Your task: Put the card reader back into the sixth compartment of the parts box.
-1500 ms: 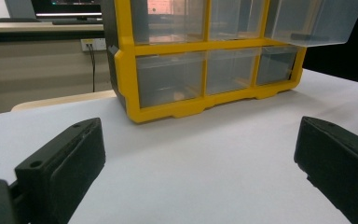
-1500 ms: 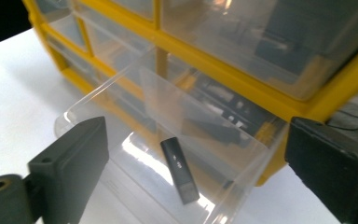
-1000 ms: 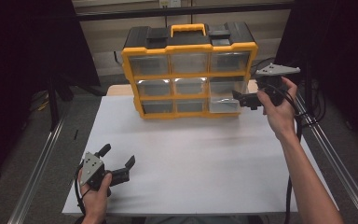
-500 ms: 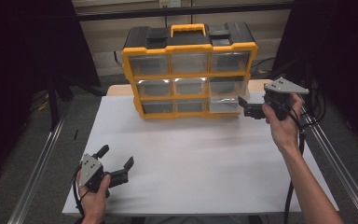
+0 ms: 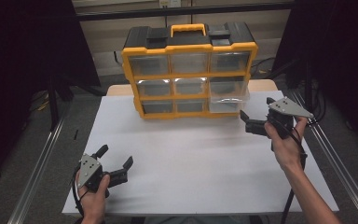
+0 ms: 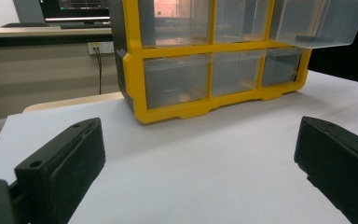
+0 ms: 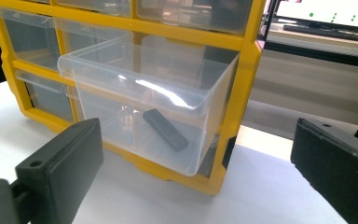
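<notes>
Facing right tool [image 5: 254, 119], pulled-out drawer [image 7: 149, 105] with black bar [image 7: 165, 130]

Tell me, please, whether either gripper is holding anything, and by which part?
Nothing is held: the left gripper and right gripper are both open and empty.

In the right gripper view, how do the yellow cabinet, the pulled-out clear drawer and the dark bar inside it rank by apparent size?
1. Yellow cabinet, cropped by the frame yet largest.
2. Clear drawer.
3. Dark bar, plainly smallest.
</notes>
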Demonstrator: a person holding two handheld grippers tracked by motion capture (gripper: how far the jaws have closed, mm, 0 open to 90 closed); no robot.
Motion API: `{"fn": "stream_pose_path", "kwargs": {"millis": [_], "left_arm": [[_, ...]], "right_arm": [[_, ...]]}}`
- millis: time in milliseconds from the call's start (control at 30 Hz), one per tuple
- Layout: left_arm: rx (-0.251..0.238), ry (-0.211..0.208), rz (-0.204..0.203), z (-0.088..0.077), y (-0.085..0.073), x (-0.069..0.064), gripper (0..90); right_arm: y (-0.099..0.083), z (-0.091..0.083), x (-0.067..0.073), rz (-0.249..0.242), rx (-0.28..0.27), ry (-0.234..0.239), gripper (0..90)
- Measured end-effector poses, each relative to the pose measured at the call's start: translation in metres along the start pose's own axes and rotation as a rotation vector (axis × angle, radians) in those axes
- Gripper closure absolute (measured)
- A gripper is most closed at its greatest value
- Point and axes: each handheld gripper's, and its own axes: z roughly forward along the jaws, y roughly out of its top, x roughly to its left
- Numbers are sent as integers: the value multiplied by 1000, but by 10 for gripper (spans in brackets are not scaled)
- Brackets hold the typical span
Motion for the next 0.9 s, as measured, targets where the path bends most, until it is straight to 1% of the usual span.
{"fn": "stream_pose_path", "kwargs": {"millis": [33, 100, 167, 267, 333, 367, 433, 533, 633, 700, 767, 867, 900], "left_arm": [[-1, 0, 0, 0, 0, 0, 19], [-2, -1, 0, 0, 0, 0, 19], [-1, -1, 2, 0, 0, 0, 20], [-3, 0, 0, -1, 0, 0, 19], [-2, 0, 5, -1, 0, 0, 19], [-3, 0, 5, -1, 0, 0, 19], [-3, 0, 3, -1, 0, 0, 19], [-3, 1, 6, -1, 0, 0, 20], [-3, 10, -7, 0, 0, -1, 22], [4, 15, -1, 0, 0, 0, 23], [-2, 13, -5, 0, 0, -1, 22], [0, 14, 3, -1, 0, -1, 22], [0, 16, 3, -1, 0, -1, 22]], "right_arm": [[-2, -1, 1, 3, -5, 3, 14], [-6, -4, 3, -2, -15, -8, 11], [-9, -6, 4, 7, -23, -4, 9], [-15, -10, 6, 2, -24, -14, 6], [-19, -14, 7, -2, -22, -33, 6], [-21, -16, 7, -7, -30, -45, 6], [-25, -20, 7, 7, -41, -55, 6], [-31, -26, 6, 10, -50, -75, 5], [-38, -30, 7, 17, -45, -68, 3], [-42, -33, 8, 15, -47, -70, 3], [-46, -35, 9, 34, -47, -63, 0], [-51, -38, 10, 32, -51, -64, 0], [-54, -40, 10, 40, -51, -63, 0]]}}
